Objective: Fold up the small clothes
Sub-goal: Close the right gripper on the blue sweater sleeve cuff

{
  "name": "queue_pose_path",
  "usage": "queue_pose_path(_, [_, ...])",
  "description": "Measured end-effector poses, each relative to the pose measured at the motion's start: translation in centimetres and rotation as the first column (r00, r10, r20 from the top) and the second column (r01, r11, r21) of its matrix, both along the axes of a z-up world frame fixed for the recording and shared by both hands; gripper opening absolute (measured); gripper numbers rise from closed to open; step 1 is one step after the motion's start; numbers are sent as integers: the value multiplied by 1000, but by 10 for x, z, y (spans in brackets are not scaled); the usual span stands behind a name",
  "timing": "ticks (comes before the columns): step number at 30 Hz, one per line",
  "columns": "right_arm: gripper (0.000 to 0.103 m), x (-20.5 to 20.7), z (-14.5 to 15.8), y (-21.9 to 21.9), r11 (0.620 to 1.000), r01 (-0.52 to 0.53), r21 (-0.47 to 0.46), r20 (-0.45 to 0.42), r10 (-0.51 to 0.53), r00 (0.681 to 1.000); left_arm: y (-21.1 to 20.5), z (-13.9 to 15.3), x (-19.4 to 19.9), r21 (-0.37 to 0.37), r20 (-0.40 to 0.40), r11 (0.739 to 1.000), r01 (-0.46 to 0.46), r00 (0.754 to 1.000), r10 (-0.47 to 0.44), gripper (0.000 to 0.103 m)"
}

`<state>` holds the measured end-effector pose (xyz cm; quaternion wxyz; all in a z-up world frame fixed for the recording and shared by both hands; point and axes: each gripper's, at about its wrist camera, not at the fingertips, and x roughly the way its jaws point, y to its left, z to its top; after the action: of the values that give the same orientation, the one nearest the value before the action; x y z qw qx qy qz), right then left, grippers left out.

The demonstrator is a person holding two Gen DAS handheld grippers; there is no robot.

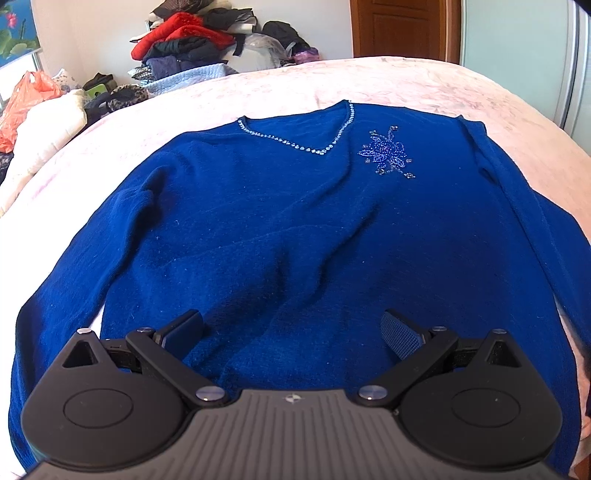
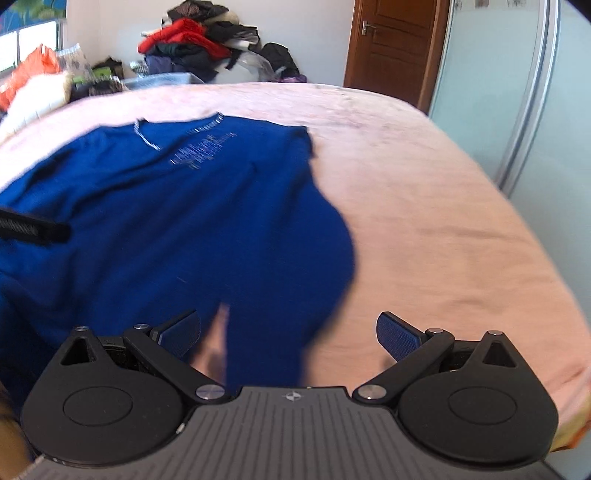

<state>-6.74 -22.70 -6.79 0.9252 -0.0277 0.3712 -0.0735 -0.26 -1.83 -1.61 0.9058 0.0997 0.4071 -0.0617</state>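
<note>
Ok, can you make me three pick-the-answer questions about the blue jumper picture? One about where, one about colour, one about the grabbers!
1. Where does the sweater lie?
A. on the pink bed cover
B. on a chair
C. on the floor

2. What colour is the top garment on the clothes pile by the wall?
A. yellow
B. red
C. white

3. How are the jaws of the left gripper and right gripper?
A. both shut
B. one shut
C. both open

Answers: 1 A, the sweater lies spread flat on the pink cover. 2 B, bright red shows on top. 3 C, wide gaps, nothing held.
</note>
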Motion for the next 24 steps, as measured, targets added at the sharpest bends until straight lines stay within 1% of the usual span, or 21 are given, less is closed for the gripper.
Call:
queue_pose_path(4, [102, -11, -3, 1, 994, -43, -100, -20, 41, 999, -5, -1, -1, 3, -5, 1000, 12, 1000, -12, 103])
queue_pose_path(8, [102, -12, -12, 9, 973, -92, -210, -49, 83, 995, -11, -2, -3, 22, -6, 999, 37, 999, -37, 103])
queue_pose_path(9, [101, -11, -12, 7, 967, -77, -241, -39, 70, 997, -11, -2, -3, 28, -3, 999, 39, 999, -39, 103])
queue_pose_path(10, [101, -10, -9, 1, 962, -26, -273, -8, 25, 1000, -11, -2, -4, 30, 0, 999, 40, 999, -40, 103])
queue_pose_path(11, [101, -8, -5, -11, 954, 61, -295, 34, -54, 998, -11, -2, -4, 28, 1, 999, 38, 999, -38, 103])
queue_pose_path(12, [102, -7, 1, -27, 943, 157, -293, 75, -141, 987, -11, -2, -3, 24, -2, 999, 35, 999, -35, 103])
queue_pose_path(13, [102, -8, 9, -47, 928, 257, -269, 112, -235, 965, -10, -3, -2, 19, -8, 999, 32, 999, -32, 103])
queue_pose_path(15, [102, -13, 23, -81, 899, 393, -193, 162, -366, 916, -11, -5, -1, 15, -25, 999, 31, 999, -31, 103])
queue_pose_path(16, [102, -18, 29, -93, 894, 422, -146, 176, -397, 901, -12, -5, 0, 16, -30, 999, 34, 999, -33, 103])
queue_pose_path(17, [102, -22, 33, -101, 903, 418, -97, 178, -397, 900, -13, -6, 0, 17, -33, 999, 38, 999, -37, 103])
queue_pose_path(18, [102, -25, 36, -105, 923, 382, -43, 166, -370, 914, -15, -6, -1, 21, -33, 999, 45, 998, -44, 103])
queue_pose_path(19, [100, -26, 35, -106, 944, 328, 18, 141, -327, 934, -16, -6, -2, 26, -30, 998, 52, 998, -51, 103])
queue_pose_path(20, [97, -26, 33, -106, 963, 253, 92, 105, -263, 959, -17, -5, -3, 32, -25, 998, 58, 998, -57, 103])
queue_pose_path(21, [92, -25, 29, -103, 968, 182, 176, 69, -196, 978, -18, -5, -4, 36, -20, 997, 62, 998, -61, 103])
queue_pose_path(22, [85, -24, 25, -101, 959, 125, 254, 33, -137, 990, -19, -5, -5, 38, -16, 997, 64, 998, -63, 103])
queue_pose_path(23, [82, -23, 21, -100, 944, 80, 322, 0, -84, 996, -19, -4, -5, 39, -15, 997, 65, 998, -64, 103])
queue_pose_path(24, [77, -23, 20, -97, 929, 50, 368, -20, -46, 999, -19, -4, -4, 38, -17, 997, 64, 998, -63, 103])
